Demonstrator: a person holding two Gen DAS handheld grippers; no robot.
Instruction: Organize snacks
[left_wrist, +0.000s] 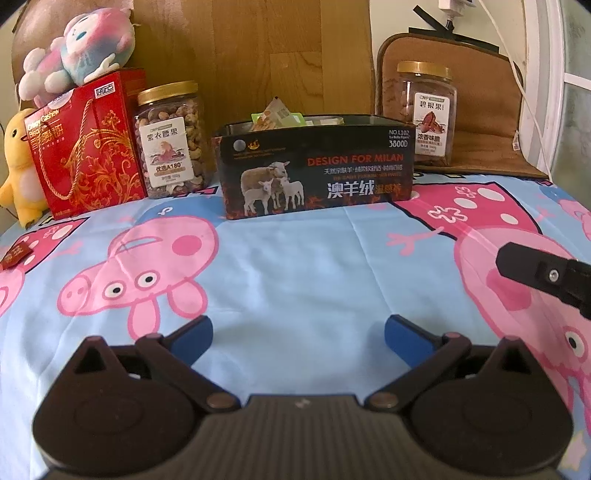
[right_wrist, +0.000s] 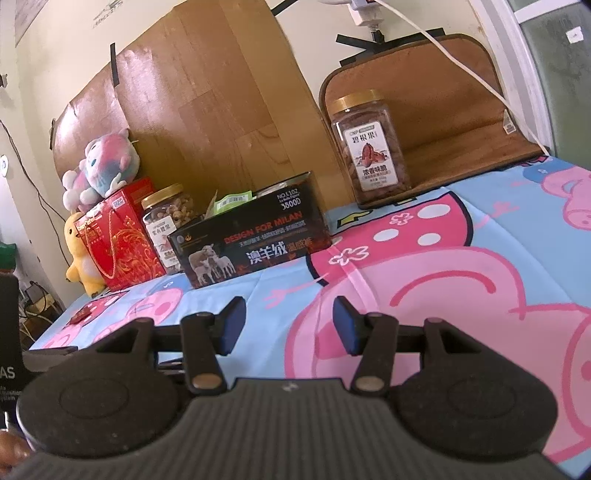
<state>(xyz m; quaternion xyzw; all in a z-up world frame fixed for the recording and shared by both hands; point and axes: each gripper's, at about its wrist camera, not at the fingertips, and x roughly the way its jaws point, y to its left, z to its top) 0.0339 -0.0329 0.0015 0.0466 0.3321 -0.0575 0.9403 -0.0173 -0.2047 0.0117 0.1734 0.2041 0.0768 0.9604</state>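
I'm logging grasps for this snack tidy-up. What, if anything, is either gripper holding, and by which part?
Nothing is held. The left gripper and right gripper are both open, with only the cartoon-pig bedsheet showing between their blue pads.

Cartoon-pig sheet (left_wrist: 295, 266) under open box (left_wrist: 314, 173), jars (left_wrist: 171, 140).

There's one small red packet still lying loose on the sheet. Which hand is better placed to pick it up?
Probably the left. The small red packet lies at the far left edge of the sheet, on the left gripper side. The right gripper sits further to the right. Both have open, empty jaws.
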